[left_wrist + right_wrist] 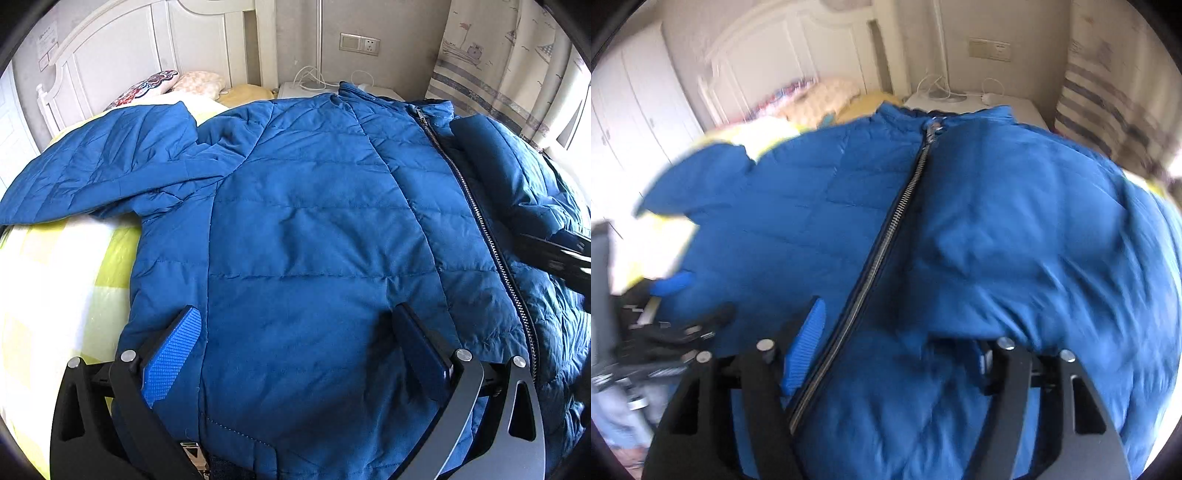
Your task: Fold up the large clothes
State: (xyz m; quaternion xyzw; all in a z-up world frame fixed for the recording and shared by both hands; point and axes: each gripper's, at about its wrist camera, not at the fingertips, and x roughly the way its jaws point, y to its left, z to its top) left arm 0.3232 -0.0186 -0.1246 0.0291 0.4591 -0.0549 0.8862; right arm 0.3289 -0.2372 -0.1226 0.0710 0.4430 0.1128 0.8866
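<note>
The blue quilted jacket (314, 229) lies front up and spread on the bed (55, 288), zipper (476, 206) closed, one sleeve (96, 170) out over the yellow-checked cover. The left gripper (299, 354) stands released, jaws wide over the hem panel, gripping nothing. The right gripper (901, 354) is likewise released beside the zipper, its view blurred. For a clean fold, each gripper should pinch a hem or sleeve edge through both layers and carry it flat toward the zipper line. No readable brand or label shows; the wall notice (48, 46) is illegible
</note>
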